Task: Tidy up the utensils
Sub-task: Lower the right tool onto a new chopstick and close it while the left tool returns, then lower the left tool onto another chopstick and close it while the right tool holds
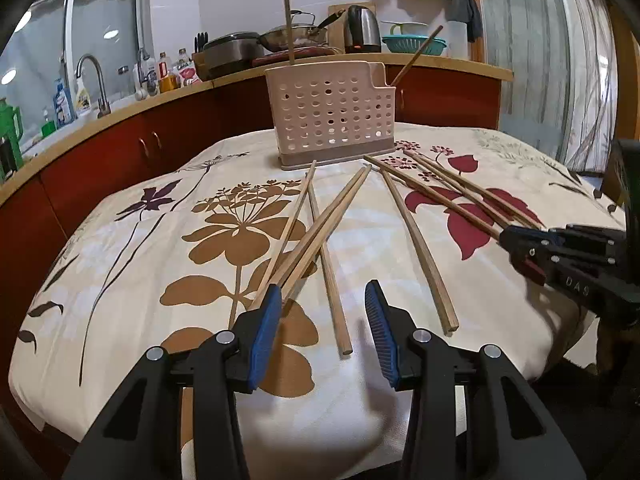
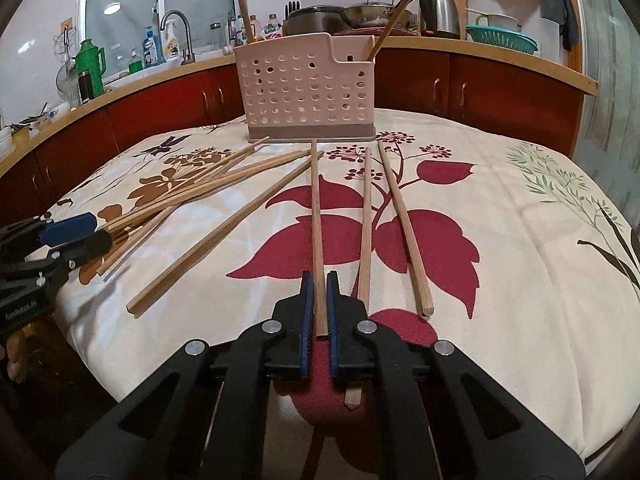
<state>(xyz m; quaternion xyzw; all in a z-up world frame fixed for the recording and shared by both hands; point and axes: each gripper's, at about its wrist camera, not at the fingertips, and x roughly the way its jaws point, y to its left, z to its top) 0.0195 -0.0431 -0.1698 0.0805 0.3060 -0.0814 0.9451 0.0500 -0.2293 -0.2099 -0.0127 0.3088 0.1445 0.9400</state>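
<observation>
The right tongs (image 2: 317, 308) are clamped on a single chopstick (image 2: 316, 216), blue pads pressed against its near end, and the stick runs straight ahead across the surface (image 2: 520, 240) with its far tip pointing at the holder (image 2: 306, 92). That pale perforated holder stands upright at the far edge of the flowered cloth, and two chopsticks already stand in it: one upright on the left side (image 2: 243, 10), one leaning out to the right from the lower compartment (image 2: 396, 14).

Just right of the gripped stick lie two more chopsticks (image 2: 402, 216), side by side over the big red leaf print, the nearer one slipping under the right tongs. To the left, another lies alone at a slant (image 2: 228, 232), and beyond it a loose crossed bundle (image 2: 192, 192) fans over the brown flower.

Over on the left-hand camera, the left tongs (image 1: 323, 304) are spread wide apart and holding nothing. Their left pad sits right at the near ends of that crossed bundle (image 1: 320, 224), while a lone stick (image 1: 328, 268) lies in the gap between the pads. The right tongs show at that view's right edge, low over the cloth.

Behind everything runs a kitchen counter (image 2: 500, 54) with a kettle (image 2: 440, 12) and a tap (image 2: 180, 32).
</observation>
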